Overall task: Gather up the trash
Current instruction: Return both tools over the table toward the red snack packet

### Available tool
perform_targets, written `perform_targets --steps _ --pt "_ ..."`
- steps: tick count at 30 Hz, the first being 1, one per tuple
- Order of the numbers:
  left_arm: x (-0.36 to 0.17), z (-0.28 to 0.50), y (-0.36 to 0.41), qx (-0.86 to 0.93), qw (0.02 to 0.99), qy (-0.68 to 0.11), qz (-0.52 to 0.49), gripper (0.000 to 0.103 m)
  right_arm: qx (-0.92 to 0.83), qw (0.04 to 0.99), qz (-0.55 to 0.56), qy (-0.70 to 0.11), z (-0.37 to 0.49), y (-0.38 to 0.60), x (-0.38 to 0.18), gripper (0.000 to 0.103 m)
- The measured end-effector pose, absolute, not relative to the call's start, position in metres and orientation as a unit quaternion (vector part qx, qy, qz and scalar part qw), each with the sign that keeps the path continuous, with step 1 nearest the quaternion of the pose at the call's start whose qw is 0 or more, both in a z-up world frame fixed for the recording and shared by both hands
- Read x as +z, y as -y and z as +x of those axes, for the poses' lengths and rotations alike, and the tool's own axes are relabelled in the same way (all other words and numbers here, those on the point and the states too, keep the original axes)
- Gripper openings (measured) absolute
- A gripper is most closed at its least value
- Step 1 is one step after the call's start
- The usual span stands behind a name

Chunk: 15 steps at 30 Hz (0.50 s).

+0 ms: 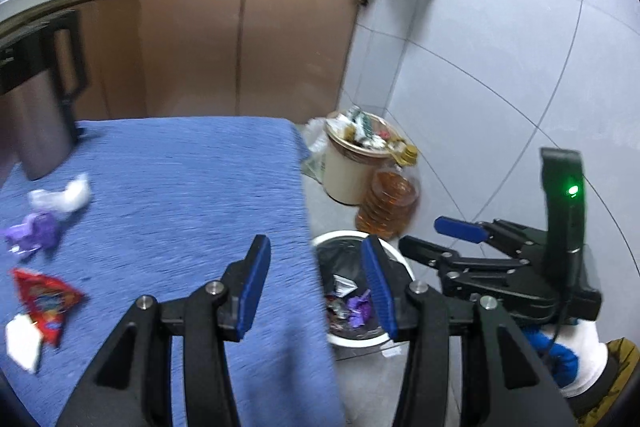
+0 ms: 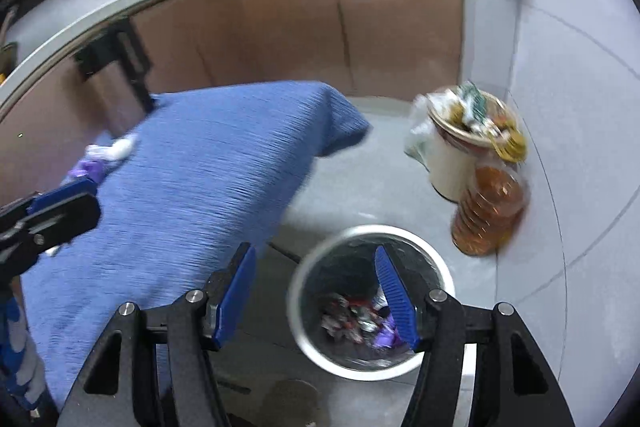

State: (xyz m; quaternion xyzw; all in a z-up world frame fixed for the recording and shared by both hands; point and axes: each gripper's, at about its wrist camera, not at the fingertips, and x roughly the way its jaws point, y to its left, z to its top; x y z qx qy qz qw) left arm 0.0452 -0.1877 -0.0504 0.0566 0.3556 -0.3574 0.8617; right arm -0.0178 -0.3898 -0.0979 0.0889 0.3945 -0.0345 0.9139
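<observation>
- Left wrist view: left tongs [image 1: 316, 291] parted and empty, straddling the edge of the blue tabletop [image 1: 180, 187], one pad over the cloth, the other over the bin [image 1: 404, 267] on the floor just beside it.
- Trash remaining on the tabletop at far left, well apart from the tongs: white wad [image 1: 68, 195], purple wrapper [image 1: 34, 235], red packet [image 1: 44, 301], white scrap [image 1: 22, 345].
- Wrappers at the bin's bottom, purple among them; likely dropped there, hence the empty tongs.
- Right tongs [image 1: 436, 237] at right, parted and empty, gloved hand [image 1: 576, 355] behind.
- Bin placed close under the tabletop edge, presumably for short carries.
- Right wrist view: right tongs [image 2: 320, 293] wide, holding nothing, aimed down into the bin [image 2: 308, 267]; trash heap inside, between the pads.
- Left tongs [image 2: 64, 203] at left edge over the cloth, near the purple wrapper [image 2: 86, 167] and white wad [image 2: 120, 147].
- Oil bottle [image 2: 488, 211] and full pot [image 2: 448, 163] standing apart by the wall.
</observation>
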Motion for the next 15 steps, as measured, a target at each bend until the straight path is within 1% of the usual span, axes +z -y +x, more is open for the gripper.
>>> perform_targets --steps 9,15 --pt "-0.036 0.043 0.087 -0.283 0.898 -0.335 0.03 0.046 0.037 0.929 0.048 -0.365 -0.01 0.31 -0.053 0.061" --pt "-0.039 0.051 0.018 -0.234 0.913 -0.333 0.01 0.046 0.072 0.932 0.033 -0.353 -0.001 0.277 -0.039 0.062"
